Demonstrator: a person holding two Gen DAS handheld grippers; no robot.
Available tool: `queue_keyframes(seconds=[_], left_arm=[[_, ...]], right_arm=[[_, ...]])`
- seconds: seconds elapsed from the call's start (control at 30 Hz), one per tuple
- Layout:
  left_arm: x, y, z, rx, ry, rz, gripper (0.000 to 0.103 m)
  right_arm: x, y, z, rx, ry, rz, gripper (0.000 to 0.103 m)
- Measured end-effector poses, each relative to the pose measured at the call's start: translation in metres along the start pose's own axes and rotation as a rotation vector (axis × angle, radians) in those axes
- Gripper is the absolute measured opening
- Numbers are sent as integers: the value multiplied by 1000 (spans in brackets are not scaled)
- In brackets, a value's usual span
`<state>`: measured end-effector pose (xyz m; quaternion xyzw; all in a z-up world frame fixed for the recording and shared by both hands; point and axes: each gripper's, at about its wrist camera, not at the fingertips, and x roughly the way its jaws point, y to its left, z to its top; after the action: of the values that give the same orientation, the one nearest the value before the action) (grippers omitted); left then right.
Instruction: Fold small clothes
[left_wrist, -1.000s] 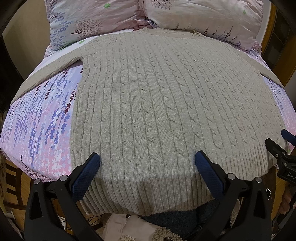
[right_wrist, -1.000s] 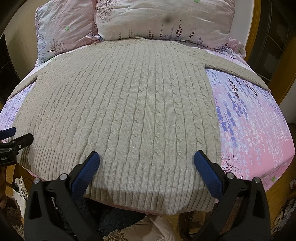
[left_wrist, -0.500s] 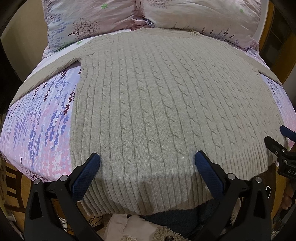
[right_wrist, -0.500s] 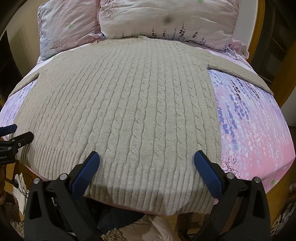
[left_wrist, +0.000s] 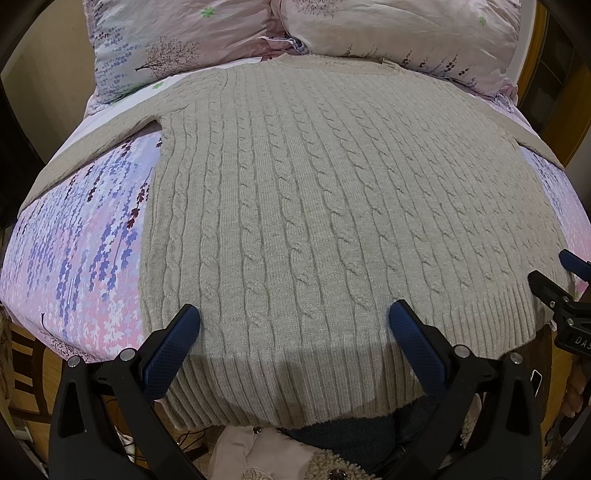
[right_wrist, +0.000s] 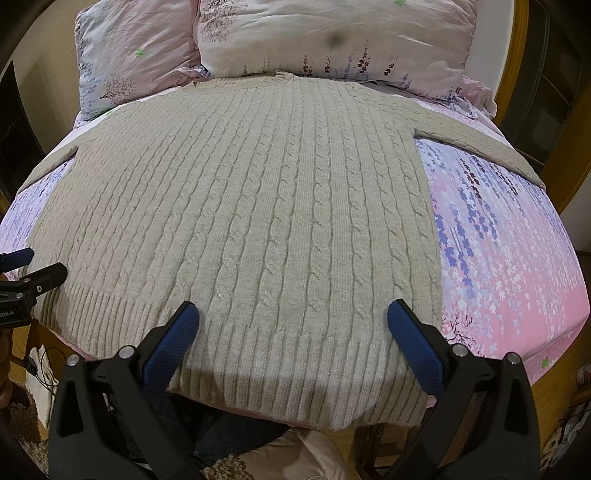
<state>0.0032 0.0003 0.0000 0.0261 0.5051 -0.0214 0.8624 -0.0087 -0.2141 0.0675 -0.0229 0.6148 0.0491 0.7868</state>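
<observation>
Beige cable-knit sweater (left_wrist: 314, 206) spread flat, front or back up not told apart, across the floral bedsheet (left_wrist: 81, 236), taking up most of the bed's width. Collar at the far edge, touching the two floral pillows (right_wrist: 332, 40) at the head of the bed. Ribbed hem (left_wrist: 295, 384) at the near edge, hanging slightly over it. One sleeve (left_wrist: 92, 147) stretched out toward the bed's left edge, the other sleeve (right_wrist: 476, 144) toward the right edge, both lying flat on the sheet.

Left gripper (left_wrist: 293, 321) poised over the hem near the sweater's left side, jaws spread wide, blue pads (left_wrist: 173, 347) apart with knit showing between them, nothing grasped. Right gripper (right_wrist: 291, 319) likewise over the hem near the sweater's right side, jaws released and wide, nothing between them but the fabric below. Whether the pads touch the knit cannot be told.

Each gripper visible at the margin of the other's view, beside the hem's corner. Dark trousers and a fleecy garment (left_wrist: 321, 469) below the near edge of the bed. Wooden bed frame (right_wrist: 517, 74) along the right side.
</observation>
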Motion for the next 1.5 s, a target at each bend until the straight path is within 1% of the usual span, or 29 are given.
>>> queue_keyframes(seconds=[0.23, 0.37, 0.47, 0.57, 0.6, 0.63, 0.67, 0.73, 0.77, 0.83, 0.97, 1.0, 1.03, 1.17, 1.3, 1.33, 1.43, 1.5], left_arm=[[2, 1, 4, 14, 18, -10, 102], [3, 4, 8, 27, 34, -31, 102], [3, 8, 15, 33, 30, -49, 102], [2, 17, 28, 28, -8, -45, 102], [2, 19, 33, 25, -21, -43, 102], [3, 24, 41, 17, -39, -40, 102], [3, 28, 47, 9, -50, -43, 102], [4, 36, 61, -10, -76, -70, 102], [4, 39, 69, -18, -93, -86, 102], [5, 42, 82, -14, -130, -105, 102], [8, 41, 107, 20, -181, -99, 102], [9, 42, 112, 23, -190, -103, 102], [11, 43, 120, 24, -200, -110, 102], [24, 47, 144, 11, -193, -151, 102], [36, 53, 161, -32, -182, -206, 102], [39, 56, 165, -46, -186, -229, 102], [43, 62, 173, -73, -208, -255, 102], [46, 64, 178, -79, -209, -259, 102]], right_arm=[[3, 0, 5, -18, 36, 7, 101], [6, -1, 14, -55, 58, 39, 101], [5, -22, 28, 14, 30, 63, 101], [6, -64, 54, 168, -16, 70, 101], [7, -84, 64, 237, -38, 69, 99], [9, -97, 70, 281, -49, 66, 94], [13, -121, 81, 364, -61, 58, 91], [20, -150, 94, 456, -73, 66, 80], [26, -171, 102, 523, -75, 68, 78], [40, -207, 112, 646, -69, 79, 70], [71, -271, 119, 893, -44, 92, 60], [76, -280, 119, 929, -43, 94, 57], [79, -292, 120, 969, -70, 93, 55], [85, -314, 128, 1020, -102, 69, 52], [90, -337, 129, 1077, -129, 39, 35], [91, -344, 128, 1097, -137, 37, 31], [95, -356, 124, 1144, -160, 32, 21], [96, -356, 124, 1132, -167, 2, 17]])
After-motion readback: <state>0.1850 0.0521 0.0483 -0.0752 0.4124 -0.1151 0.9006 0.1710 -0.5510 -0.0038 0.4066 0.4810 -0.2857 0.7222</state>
